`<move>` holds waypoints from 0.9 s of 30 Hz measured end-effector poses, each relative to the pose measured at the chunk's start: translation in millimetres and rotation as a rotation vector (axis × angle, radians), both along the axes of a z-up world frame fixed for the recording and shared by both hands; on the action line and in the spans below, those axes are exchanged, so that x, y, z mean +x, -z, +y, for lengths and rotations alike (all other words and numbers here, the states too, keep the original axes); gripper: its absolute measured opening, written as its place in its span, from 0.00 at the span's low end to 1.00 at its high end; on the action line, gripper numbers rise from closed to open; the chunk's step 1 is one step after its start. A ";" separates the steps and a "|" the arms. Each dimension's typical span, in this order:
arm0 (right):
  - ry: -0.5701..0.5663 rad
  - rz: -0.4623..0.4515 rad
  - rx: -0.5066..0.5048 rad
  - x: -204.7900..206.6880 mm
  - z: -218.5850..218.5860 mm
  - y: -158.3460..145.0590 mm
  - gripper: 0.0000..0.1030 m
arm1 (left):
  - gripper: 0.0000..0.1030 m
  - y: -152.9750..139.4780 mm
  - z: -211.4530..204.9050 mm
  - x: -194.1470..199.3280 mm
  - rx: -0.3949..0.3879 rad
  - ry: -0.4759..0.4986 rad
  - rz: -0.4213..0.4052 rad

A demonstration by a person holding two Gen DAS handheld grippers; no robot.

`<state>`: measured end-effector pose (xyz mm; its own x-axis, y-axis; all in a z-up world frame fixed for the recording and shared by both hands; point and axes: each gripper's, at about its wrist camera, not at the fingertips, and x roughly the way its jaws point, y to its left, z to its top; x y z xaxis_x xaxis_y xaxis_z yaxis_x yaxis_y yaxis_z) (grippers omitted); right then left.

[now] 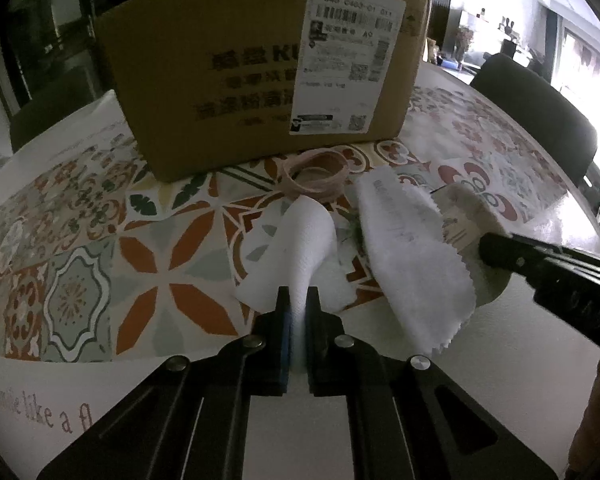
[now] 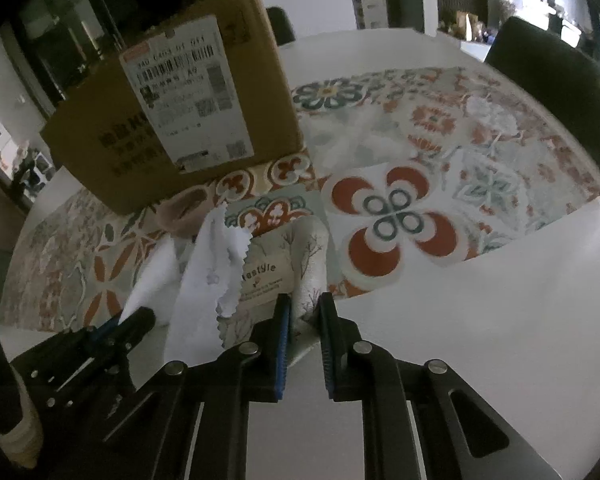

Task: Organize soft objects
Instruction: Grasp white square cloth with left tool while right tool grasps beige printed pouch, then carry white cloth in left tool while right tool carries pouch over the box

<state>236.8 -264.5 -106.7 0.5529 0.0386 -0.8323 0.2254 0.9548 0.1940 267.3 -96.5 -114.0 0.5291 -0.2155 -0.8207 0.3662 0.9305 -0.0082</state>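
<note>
My left gripper is shut on a white paper towel that lifts in a fold off the patterned mat. My right gripper is shut on a beige printed cloth with a label; it also shows in the left wrist view. A white zigzag-edged cloth drapes over that printed cloth, seen also in the right wrist view. A pink elastic band lies in front of the cardboard box.
The cardboard box with a shipping label stands at the back of the patterned mat on a white table. Dark chairs stand at the table's right side.
</note>
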 end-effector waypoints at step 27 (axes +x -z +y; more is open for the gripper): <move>-0.026 -0.213 -0.114 -41.8 18.5 -86.8 0.15 | 0.08 -80.6 19.8 -42.5 -0.094 -0.072 -0.147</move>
